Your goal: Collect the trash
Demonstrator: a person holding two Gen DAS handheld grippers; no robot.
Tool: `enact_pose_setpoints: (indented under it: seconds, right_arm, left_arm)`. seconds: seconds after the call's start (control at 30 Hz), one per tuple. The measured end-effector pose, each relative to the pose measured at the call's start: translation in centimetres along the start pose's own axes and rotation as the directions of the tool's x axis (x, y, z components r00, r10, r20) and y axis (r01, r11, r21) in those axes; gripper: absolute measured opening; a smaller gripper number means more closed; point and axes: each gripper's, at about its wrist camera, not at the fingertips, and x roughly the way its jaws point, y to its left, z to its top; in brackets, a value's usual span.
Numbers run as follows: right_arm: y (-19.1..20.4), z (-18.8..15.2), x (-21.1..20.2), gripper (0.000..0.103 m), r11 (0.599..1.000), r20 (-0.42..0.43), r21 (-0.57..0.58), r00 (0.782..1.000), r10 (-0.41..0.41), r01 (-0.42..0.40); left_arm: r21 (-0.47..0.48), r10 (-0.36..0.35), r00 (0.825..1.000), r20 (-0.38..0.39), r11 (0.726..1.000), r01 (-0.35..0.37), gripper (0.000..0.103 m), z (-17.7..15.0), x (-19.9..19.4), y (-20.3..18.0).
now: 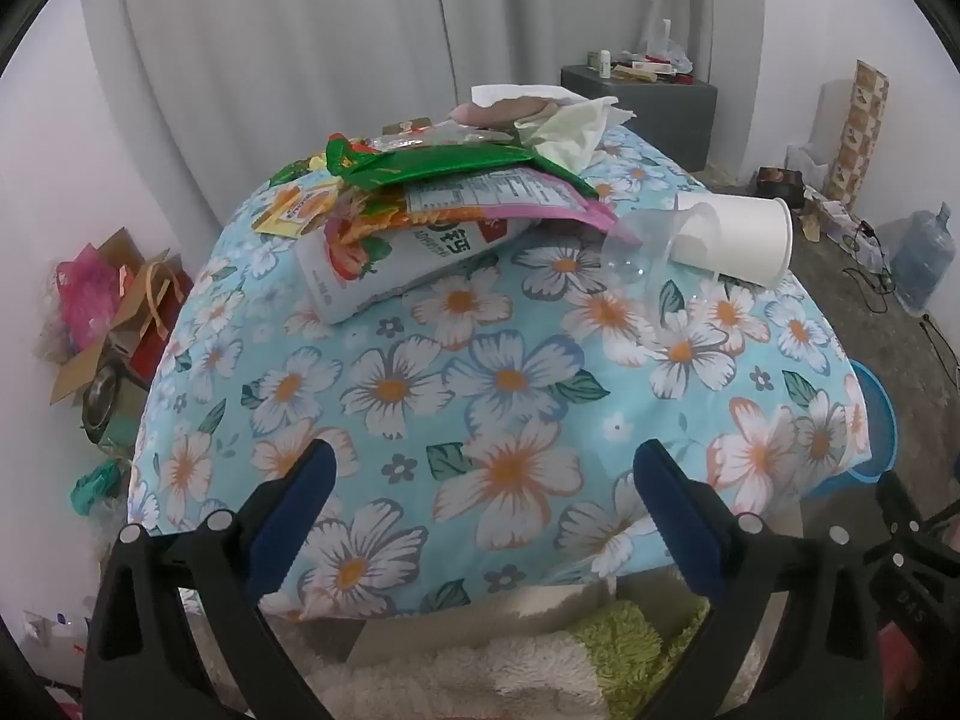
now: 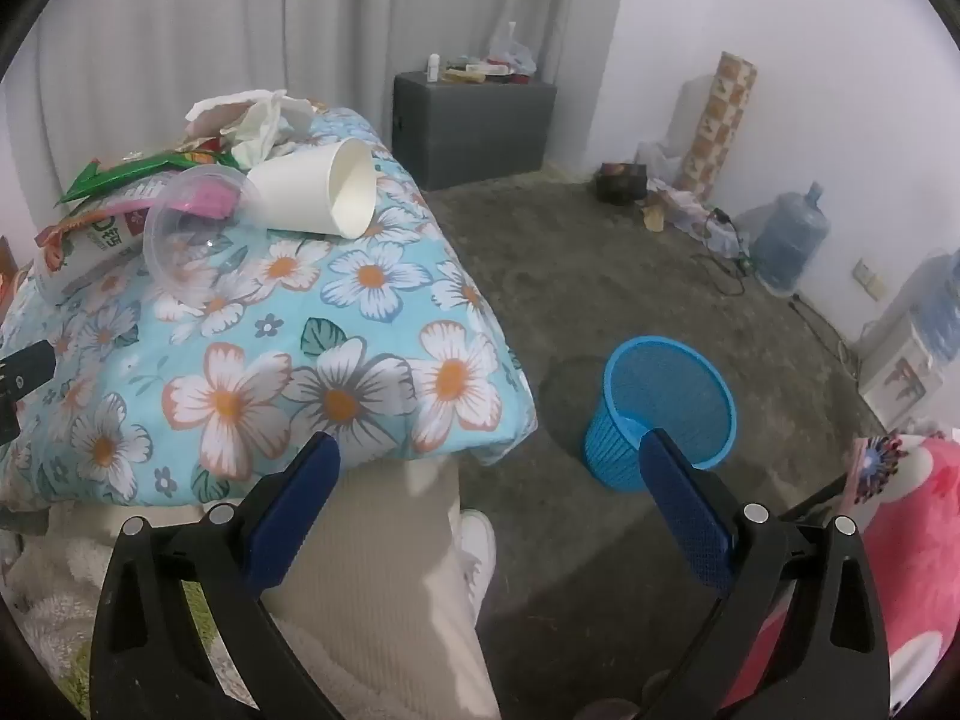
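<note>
Trash lies on a table under a blue flowered cloth [image 1: 510,372]. At its far side are a green wrapper [image 1: 420,165], a strawberry drink pouch [image 1: 396,264], crumpled tissue [image 1: 570,126], a clear plastic cup [image 1: 636,246] and a white paper cup [image 1: 738,234] on its side. My left gripper [image 1: 483,468] hangs open over the near edge of the cloth, nothing between its fingers. The right wrist view shows the paper cup [image 2: 318,192] and clear cup [image 2: 186,246] at upper left. My right gripper [image 2: 489,456] is open past the table's right corner. A blue mesh bin [image 2: 666,402] stands on the floor.
A grey cabinet [image 2: 474,126] with small items stands at the back wall. Water jugs [image 2: 792,240] and cables lie along the right wall. Bags and cardboard [image 1: 114,312] are piled left of the table. A person's pale trouser leg [image 2: 384,570] and a white shoe are below the table edge.
</note>
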Motion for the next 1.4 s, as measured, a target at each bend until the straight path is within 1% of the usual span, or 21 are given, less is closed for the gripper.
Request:
enact_pose_setpoints:
  seconds: [1.4]
  right_arm:
    - [-0.06, 0.43, -0.26, 0.096, 1.0, 0.01, -0.004, 1.0, -0.008, 0.008]
  left_arm:
    - [-0.001, 0.0, 1.0, -0.005, 1.0, 0.0, 0.097, 0.0, 0.02, 0.0]
